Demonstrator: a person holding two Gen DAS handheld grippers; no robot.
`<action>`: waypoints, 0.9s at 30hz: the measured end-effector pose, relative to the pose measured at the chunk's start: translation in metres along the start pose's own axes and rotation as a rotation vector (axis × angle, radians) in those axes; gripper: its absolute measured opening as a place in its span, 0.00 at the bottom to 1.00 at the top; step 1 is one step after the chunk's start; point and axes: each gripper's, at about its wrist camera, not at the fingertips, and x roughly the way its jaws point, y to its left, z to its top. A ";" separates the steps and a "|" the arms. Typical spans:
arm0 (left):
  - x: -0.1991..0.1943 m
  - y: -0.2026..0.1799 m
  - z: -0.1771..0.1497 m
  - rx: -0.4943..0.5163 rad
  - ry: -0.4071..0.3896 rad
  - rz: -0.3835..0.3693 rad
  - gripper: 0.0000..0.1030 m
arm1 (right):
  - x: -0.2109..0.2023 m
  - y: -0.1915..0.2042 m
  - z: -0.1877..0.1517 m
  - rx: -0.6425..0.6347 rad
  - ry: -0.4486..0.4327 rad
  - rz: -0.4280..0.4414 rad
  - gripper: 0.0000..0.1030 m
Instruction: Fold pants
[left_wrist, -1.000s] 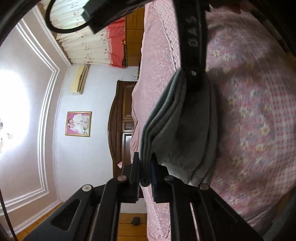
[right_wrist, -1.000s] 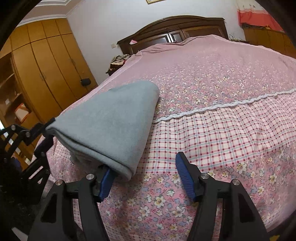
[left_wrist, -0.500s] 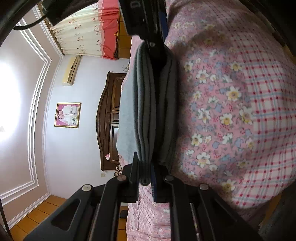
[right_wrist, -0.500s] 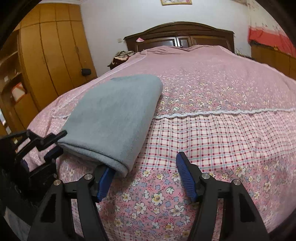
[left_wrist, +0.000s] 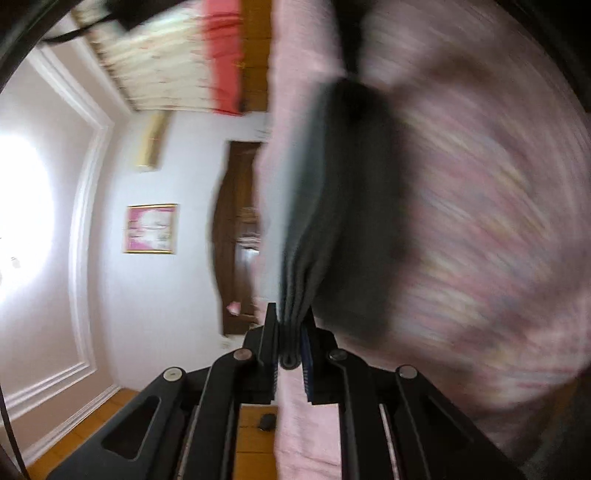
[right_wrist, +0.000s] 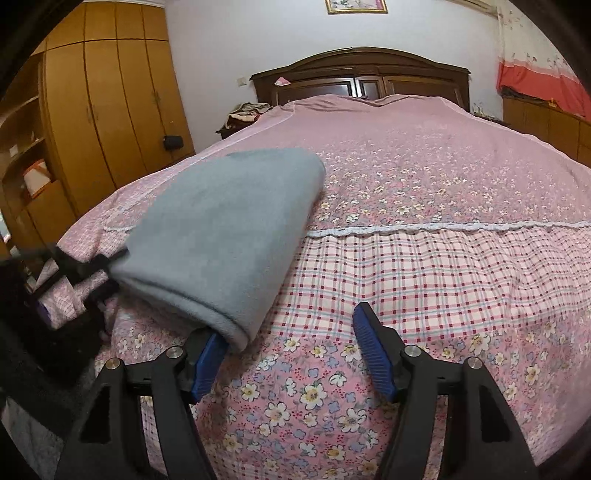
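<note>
Wardrobe (right_wrist: 110, 110) far left, wood doors; no writing legible on it or anywhere else in either view. My left gripper (left_wrist: 290, 343) is clamped narrow on the edge of the folded grey pants (right_wrist: 229, 229), layers pinched btwn the pads; that view is badly blurred. From the right wrist view, my left gripper (right_wrist: 79, 271) shows at the pants' left corner. Pants lie folded on the pink bedspread (right_wrist: 424, 266), w/ the near folded corner just over my right gripper's left pad (right_wrist: 207, 360). My right gripper (right_wrist: 291, 350) stands wide, jaws have just been opening more, nothing pressed btwn them, only floral bedspread below. Headboard (right_wrist: 362, 74) at back, a framed picture (right_wrist: 356, 6) above it, too small to read. Red curtain (right_wrist: 543, 85) far right.
</note>
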 end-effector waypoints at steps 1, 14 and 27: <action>0.000 -0.010 -0.003 0.012 0.001 -0.001 0.09 | -0.001 0.001 -0.001 -0.010 -0.002 -0.004 0.67; -0.002 0.064 -0.033 -0.443 0.222 -0.184 0.60 | -0.006 -0.007 -0.001 0.021 0.027 0.040 0.67; 0.001 0.159 -0.085 -1.253 0.134 -0.639 0.71 | -0.056 -0.067 0.041 0.229 0.019 0.141 0.67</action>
